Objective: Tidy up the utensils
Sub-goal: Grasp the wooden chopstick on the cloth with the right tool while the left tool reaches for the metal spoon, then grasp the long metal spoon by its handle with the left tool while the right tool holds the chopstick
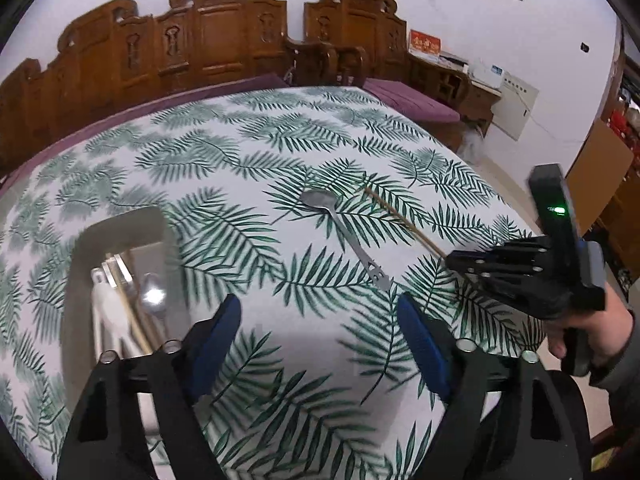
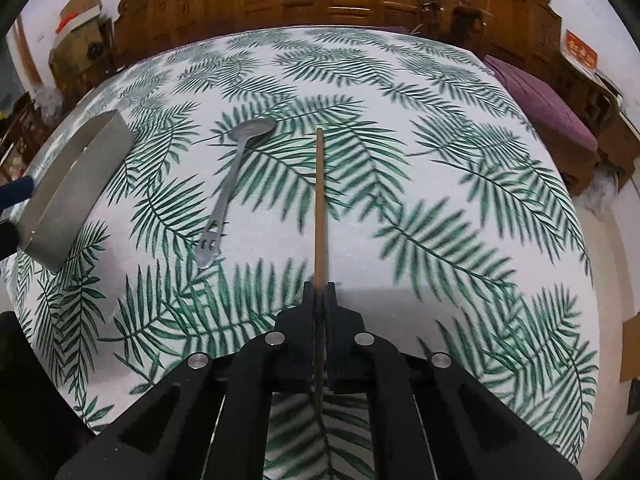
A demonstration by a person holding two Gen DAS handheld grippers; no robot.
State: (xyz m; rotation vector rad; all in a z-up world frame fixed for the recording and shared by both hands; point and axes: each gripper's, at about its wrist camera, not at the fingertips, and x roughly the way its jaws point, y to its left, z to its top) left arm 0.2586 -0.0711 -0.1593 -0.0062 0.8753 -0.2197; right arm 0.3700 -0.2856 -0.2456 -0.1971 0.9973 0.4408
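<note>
On leaf cloth: your right gripper (image 2: 320,284) pinches chopstick (image 2: 319,184); left gripper (image 1: 320,320) wide, holding nothing.
Next: carry it to tray (image 1: 120,224); spoon (image 1: 340,224) remains.

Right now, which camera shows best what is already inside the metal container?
The left wrist view. It looks down into the metal container, showing a spoon, chopsticks and something white inside. The right wrist view shows only its outer wall from the side, contents hidden.
</note>
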